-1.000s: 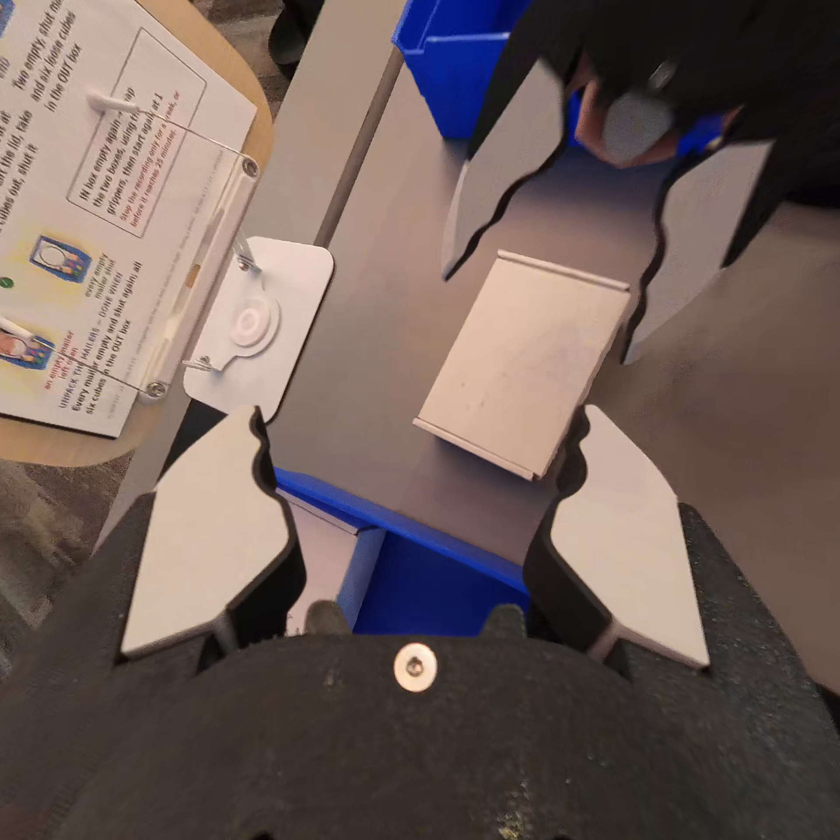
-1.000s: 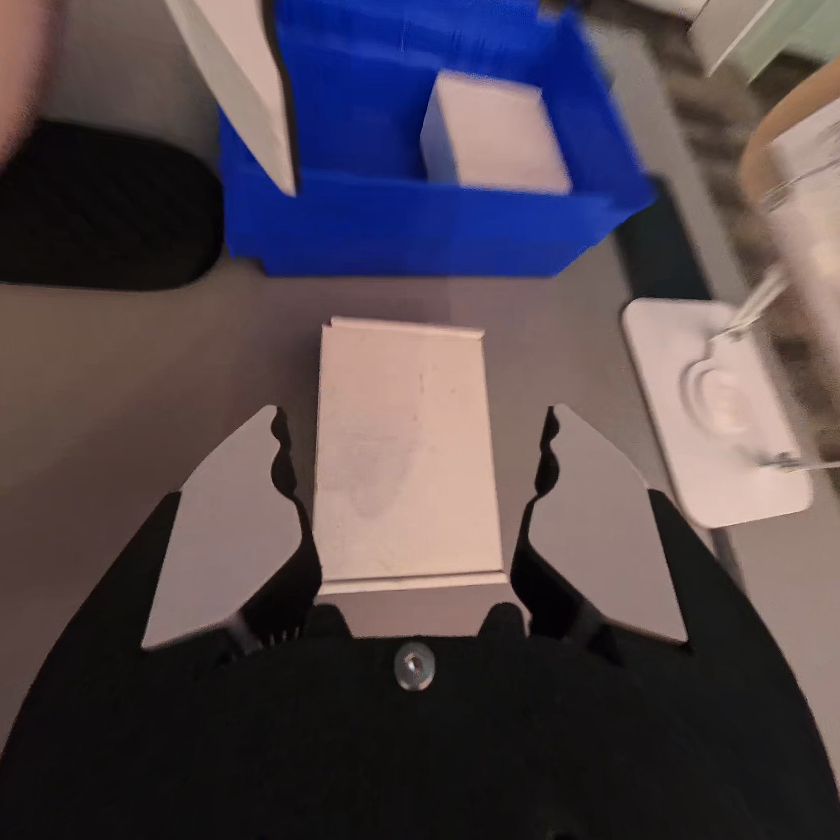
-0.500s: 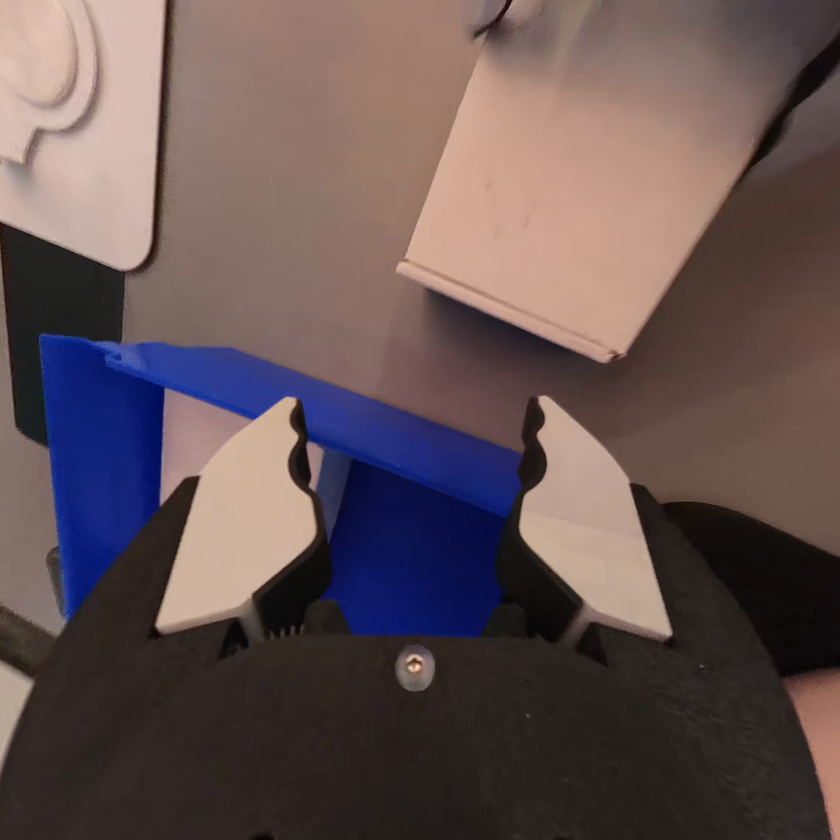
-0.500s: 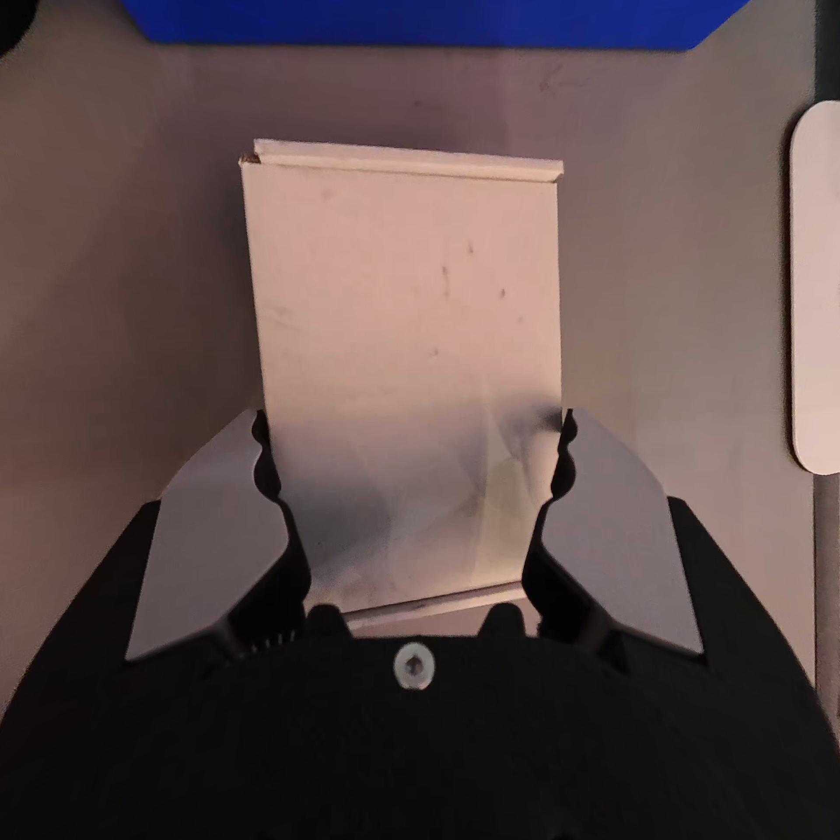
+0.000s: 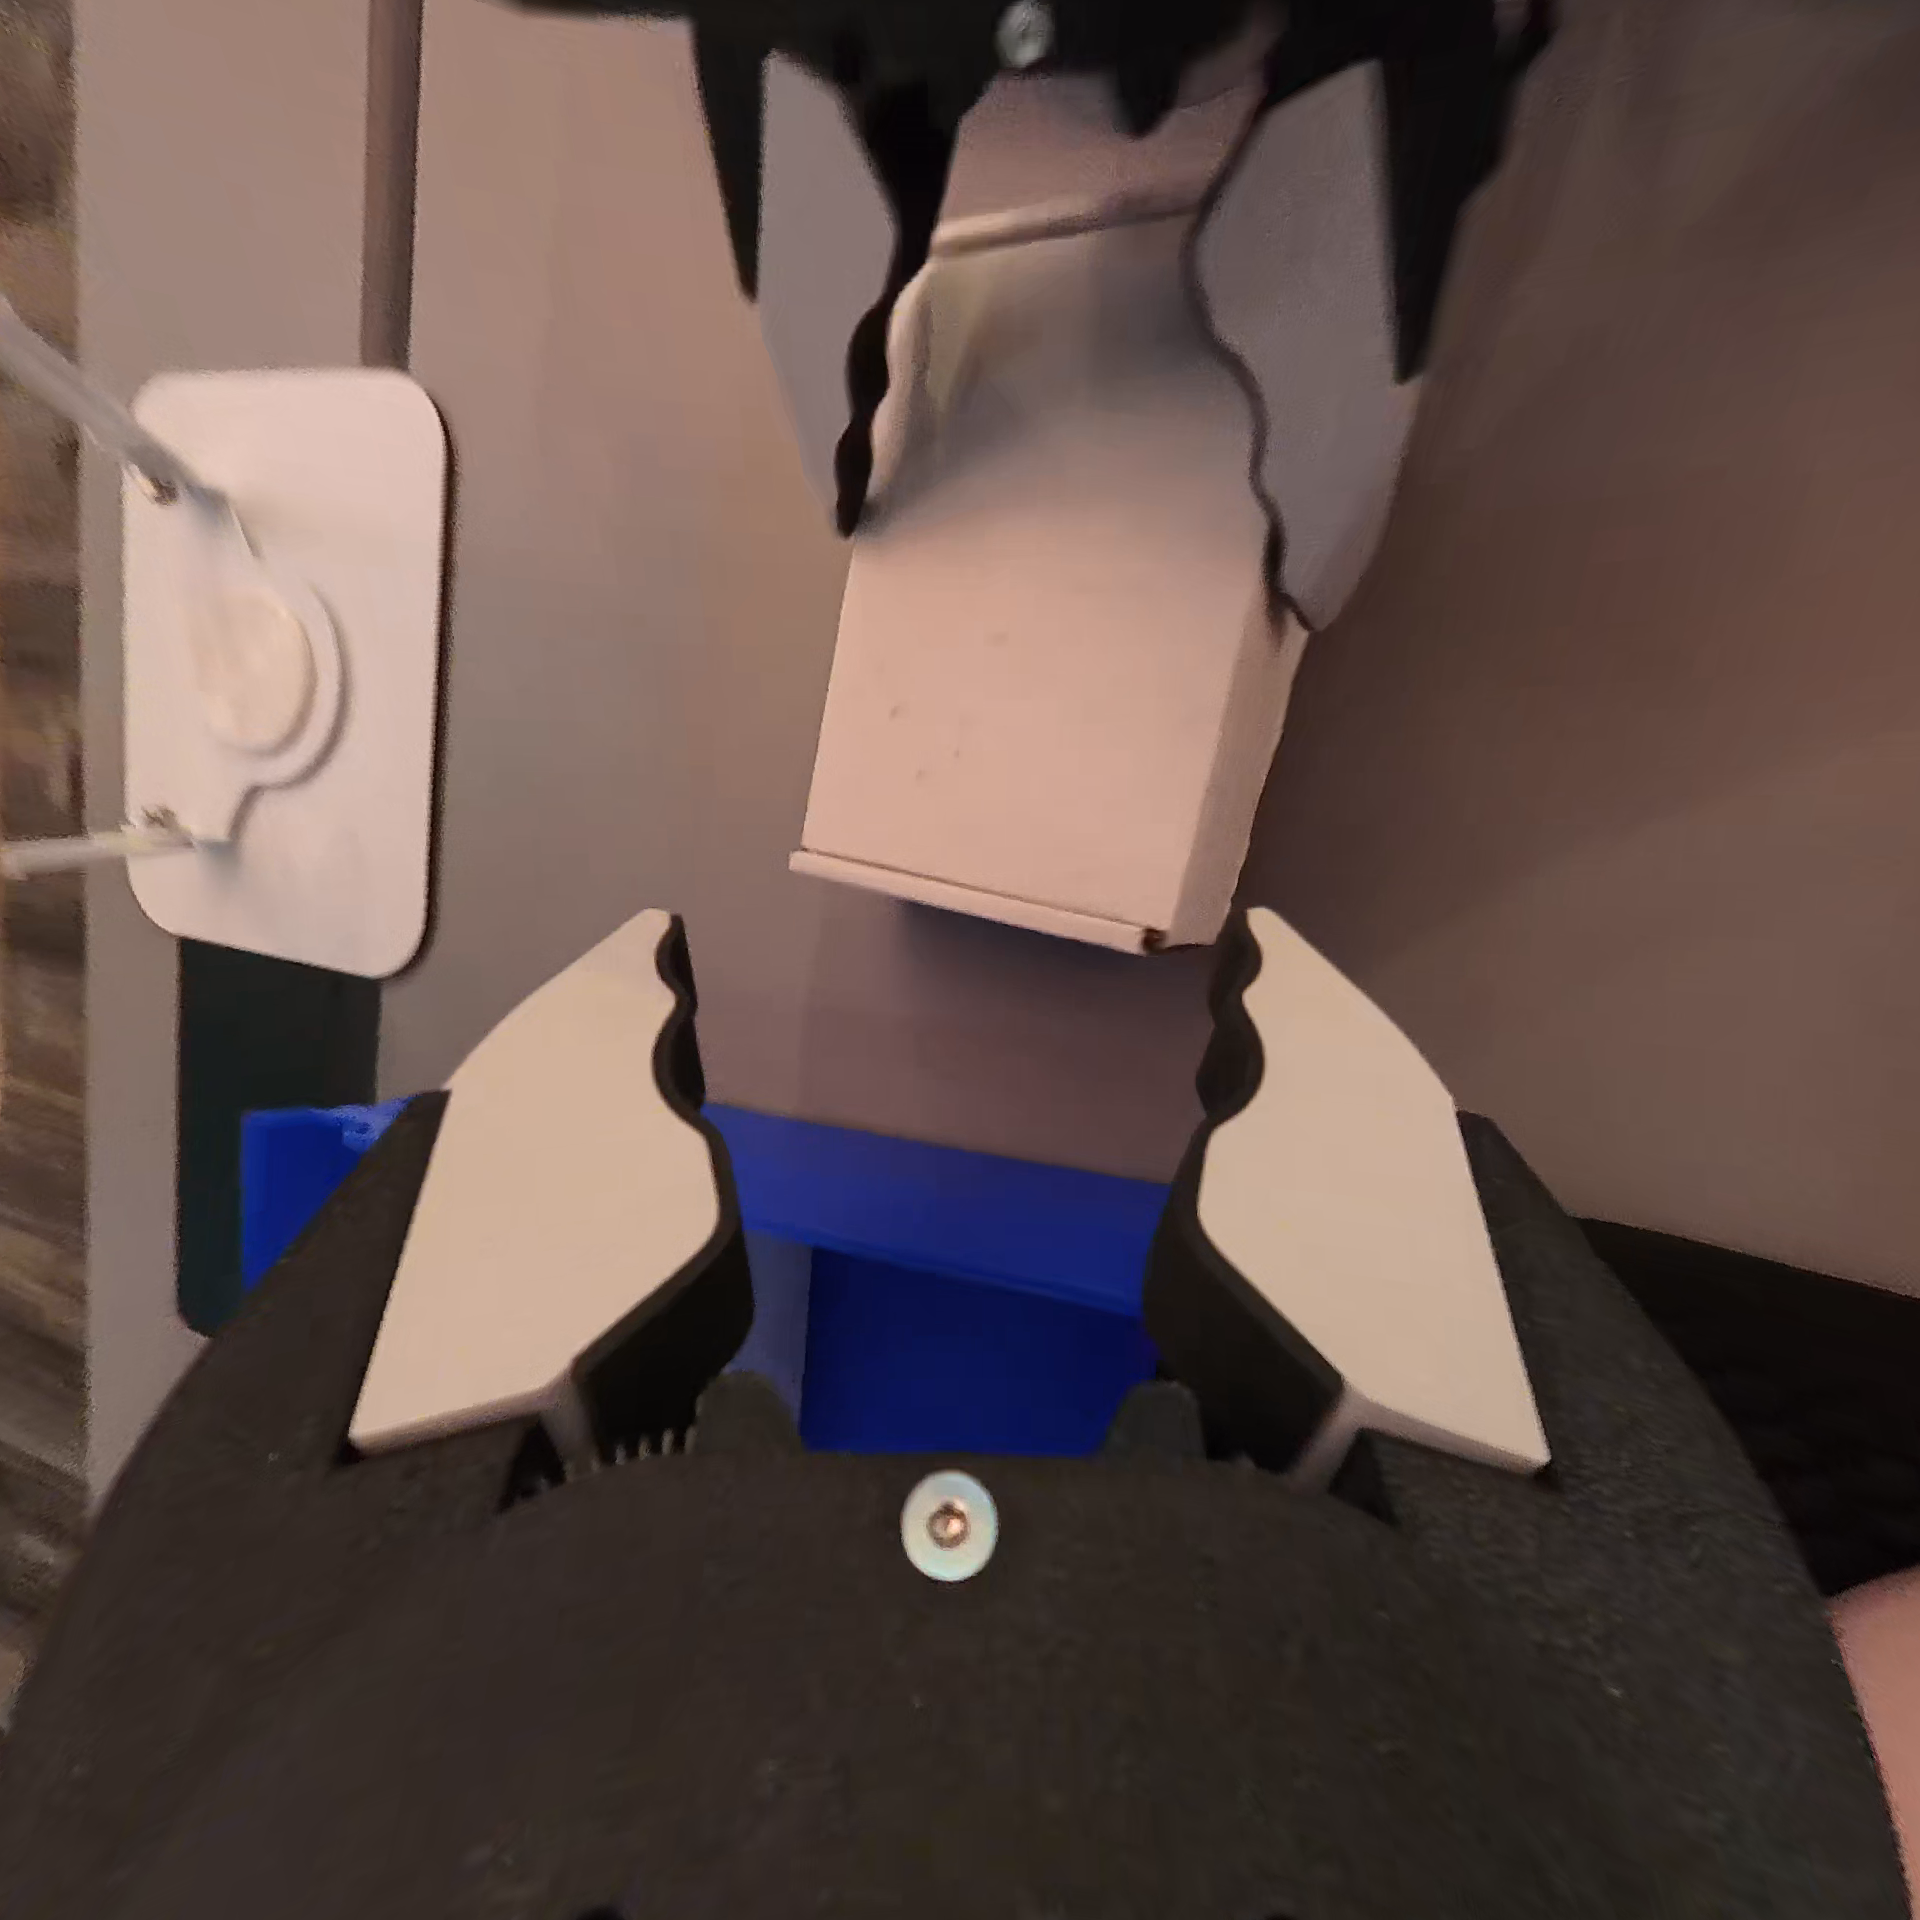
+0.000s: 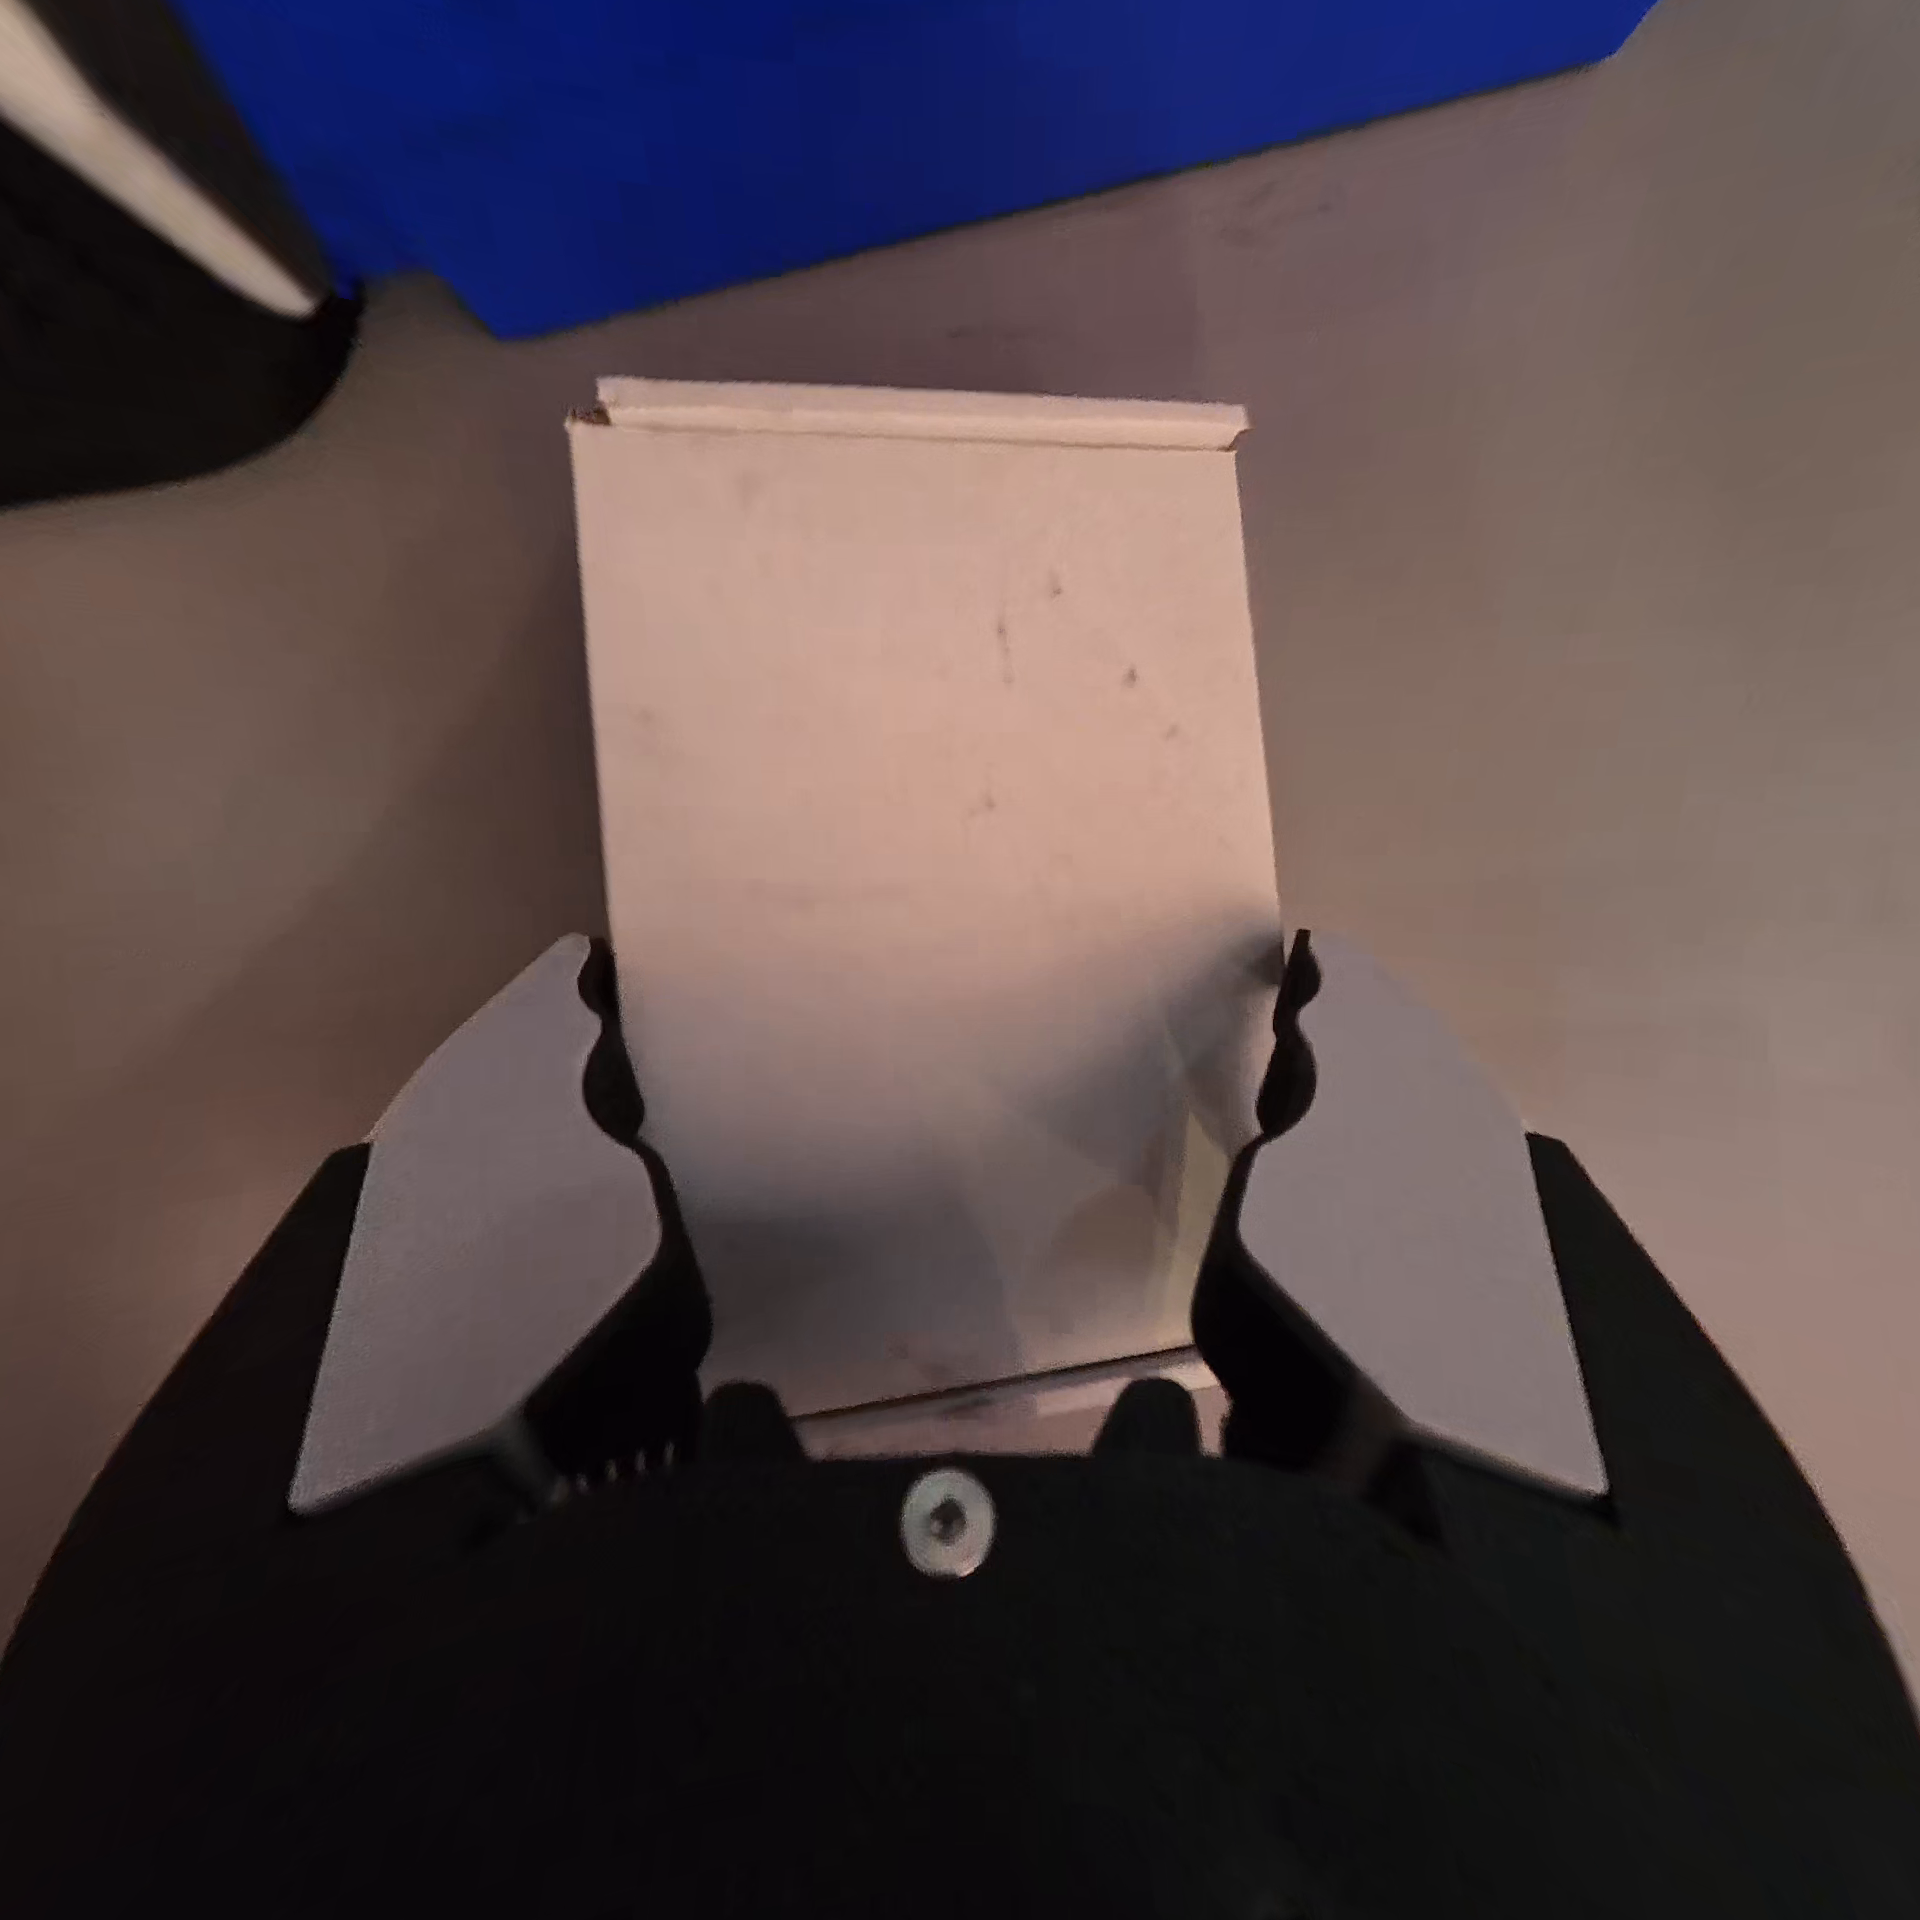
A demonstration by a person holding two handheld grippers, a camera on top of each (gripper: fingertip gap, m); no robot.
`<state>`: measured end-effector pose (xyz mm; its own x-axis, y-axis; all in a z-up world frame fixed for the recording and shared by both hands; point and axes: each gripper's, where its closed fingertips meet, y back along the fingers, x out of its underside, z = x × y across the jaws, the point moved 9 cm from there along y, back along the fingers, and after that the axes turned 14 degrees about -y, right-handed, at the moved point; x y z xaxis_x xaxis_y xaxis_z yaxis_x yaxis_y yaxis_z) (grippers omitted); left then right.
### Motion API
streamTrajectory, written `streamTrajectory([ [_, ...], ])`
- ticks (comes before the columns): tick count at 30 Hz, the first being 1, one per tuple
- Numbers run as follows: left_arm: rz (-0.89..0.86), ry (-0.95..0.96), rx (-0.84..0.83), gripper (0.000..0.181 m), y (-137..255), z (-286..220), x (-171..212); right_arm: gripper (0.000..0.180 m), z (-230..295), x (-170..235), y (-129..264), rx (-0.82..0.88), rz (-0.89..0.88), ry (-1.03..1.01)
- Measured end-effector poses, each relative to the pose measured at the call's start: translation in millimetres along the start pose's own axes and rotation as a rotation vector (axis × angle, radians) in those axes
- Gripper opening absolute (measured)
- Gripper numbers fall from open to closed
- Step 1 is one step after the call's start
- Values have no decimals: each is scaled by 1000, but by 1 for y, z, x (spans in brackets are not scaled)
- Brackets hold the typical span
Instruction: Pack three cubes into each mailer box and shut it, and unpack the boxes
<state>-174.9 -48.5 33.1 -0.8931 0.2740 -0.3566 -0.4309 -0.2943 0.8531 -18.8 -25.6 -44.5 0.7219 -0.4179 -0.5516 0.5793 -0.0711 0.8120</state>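
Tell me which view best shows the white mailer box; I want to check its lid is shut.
The right wrist view: the white mailer box fills it, lid flat, between the right gripper fingers. The left wrist view shows it farther off, partly covered by that gripper.

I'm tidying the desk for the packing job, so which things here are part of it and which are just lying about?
Part of the job: white mailer box, blue bin, right gripper around the box, left gripper open.

Lying about: white stand base.
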Motion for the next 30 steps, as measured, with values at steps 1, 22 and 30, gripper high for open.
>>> streamTrajectory([
  [1, -6, -24, -13, 95, 1, -2, -2, 119, -5, -2, 1, -37, -2, -32],
  [22, 298, -236, -73, 80, -86, -6, -18, 119, -55, -21, 7, -353, 120, -401],
  [30, 198, -114, 14, 80, -78, -1, -15, 111, -23, 0, 51, 45, -55, -225],
])
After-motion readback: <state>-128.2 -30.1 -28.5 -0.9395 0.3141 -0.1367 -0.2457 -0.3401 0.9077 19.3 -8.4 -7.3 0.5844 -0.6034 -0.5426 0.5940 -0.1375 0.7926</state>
